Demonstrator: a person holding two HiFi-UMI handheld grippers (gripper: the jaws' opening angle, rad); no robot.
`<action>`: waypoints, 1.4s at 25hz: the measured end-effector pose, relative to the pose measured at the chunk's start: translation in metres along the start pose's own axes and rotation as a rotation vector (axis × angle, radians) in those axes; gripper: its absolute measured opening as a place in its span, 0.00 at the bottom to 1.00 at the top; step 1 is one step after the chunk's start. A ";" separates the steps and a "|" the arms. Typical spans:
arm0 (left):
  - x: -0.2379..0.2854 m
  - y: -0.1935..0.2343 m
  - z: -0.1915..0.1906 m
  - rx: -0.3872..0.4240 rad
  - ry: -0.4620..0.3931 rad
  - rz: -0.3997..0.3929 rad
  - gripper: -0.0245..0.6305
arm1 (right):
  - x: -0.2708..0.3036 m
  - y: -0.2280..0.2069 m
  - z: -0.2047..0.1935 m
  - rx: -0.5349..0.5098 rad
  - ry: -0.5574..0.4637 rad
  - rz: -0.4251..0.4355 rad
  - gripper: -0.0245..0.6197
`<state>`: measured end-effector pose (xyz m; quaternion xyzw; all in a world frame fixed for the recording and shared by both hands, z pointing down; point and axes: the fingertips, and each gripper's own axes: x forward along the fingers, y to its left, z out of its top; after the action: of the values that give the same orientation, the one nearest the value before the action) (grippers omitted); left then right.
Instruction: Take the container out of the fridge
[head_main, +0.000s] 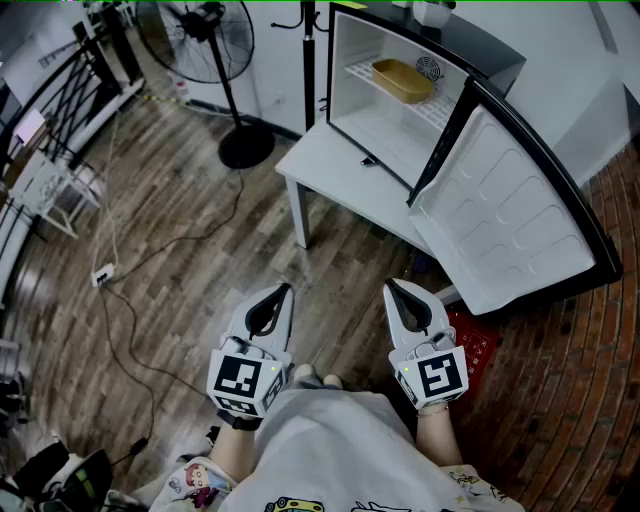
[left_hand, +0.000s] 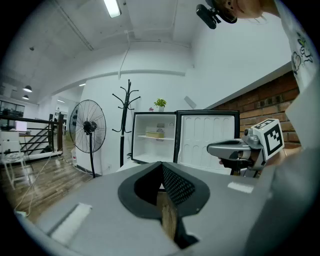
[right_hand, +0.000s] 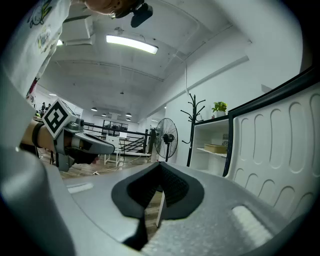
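Note:
A small fridge (head_main: 440, 60) stands on a white table (head_main: 330, 165), its door (head_main: 510, 220) swung wide open. On the wire shelf inside lies a yellow container (head_main: 402, 80), small in the left gripper view (left_hand: 155, 134) and the right gripper view (right_hand: 216, 148). My left gripper (head_main: 285, 290) and right gripper (head_main: 390, 286) are held side by side close to my body, well short of the table. Both are shut with nothing between their jaws. In each gripper view the other gripper shows at the side: the right gripper (left_hand: 210, 148) and the left gripper (right_hand: 112, 148).
A pedestal fan (head_main: 205, 40) and a coat stand (head_main: 308, 30) stand left of the fridge. A cable and power strip (head_main: 103, 274) lie on the wooden floor. White chairs and a black railing (head_main: 60, 100) are far left. A red crate (head_main: 472, 350) sits by the brick floor at right.

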<state>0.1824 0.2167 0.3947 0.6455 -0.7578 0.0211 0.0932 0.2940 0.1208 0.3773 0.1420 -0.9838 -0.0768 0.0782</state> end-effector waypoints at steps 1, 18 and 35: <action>0.001 0.000 0.000 -0.003 -0.007 0.009 0.06 | -0.001 -0.002 0.000 0.000 -0.003 -0.003 0.04; 0.004 0.016 -0.004 -0.033 -0.046 0.123 0.17 | 0.020 -0.008 -0.009 0.023 -0.023 0.102 0.14; 0.060 0.178 0.028 -0.036 -0.051 0.045 0.26 | 0.182 0.005 0.023 0.031 -0.017 0.040 0.26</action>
<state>-0.0041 0.1835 0.3931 0.6268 -0.7745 -0.0069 0.0849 0.1161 0.0754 0.3799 0.1230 -0.9881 -0.0613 0.0692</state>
